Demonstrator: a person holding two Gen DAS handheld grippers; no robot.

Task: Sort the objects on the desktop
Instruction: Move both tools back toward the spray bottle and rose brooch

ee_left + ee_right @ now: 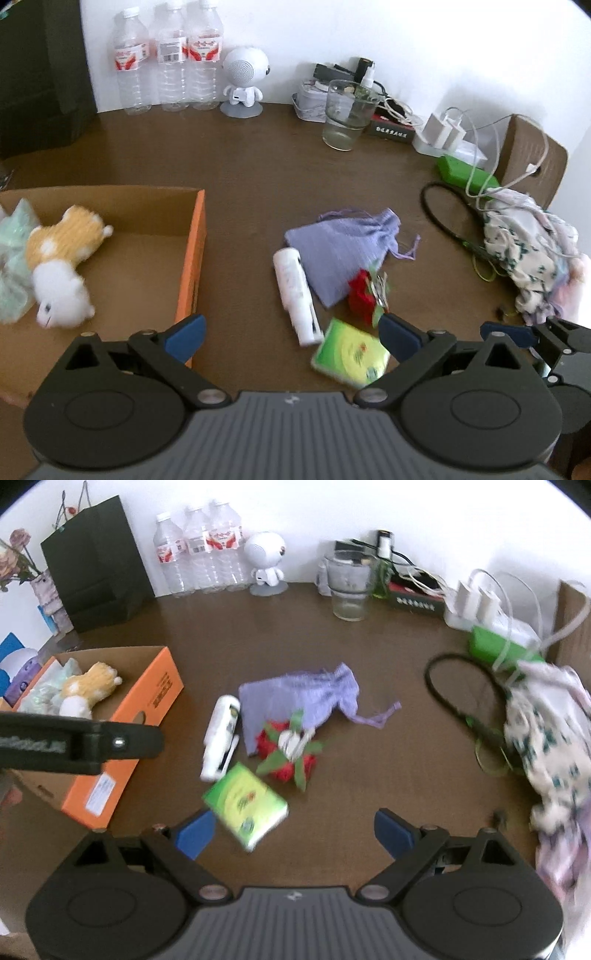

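Observation:
An orange cardboard box (192,258) (147,716) on the left holds a plush cat (62,266) (90,688) and pale green bags (14,258). On the brown desk lie a white tube (295,295) (221,736), a purple drawstring pouch (340,243) (299,698), a red flower trinket (365,291) (288,757) and a green packet (351,354) (245,805). My left gripper (291,334) is open and empty, hovering between box and packet. My right gripper (295,832) is open and empty, just behind the packet.
Three water bottles (166,59), a white robot speaker (243,81), a glass (347,114), chargers and cables (447,129) line the back wall. Floral cloth (532,251) (546,738), a black cable loop (454,686) and a green case (465,173) lie at the right. A dark bag (96,565) stands back left.

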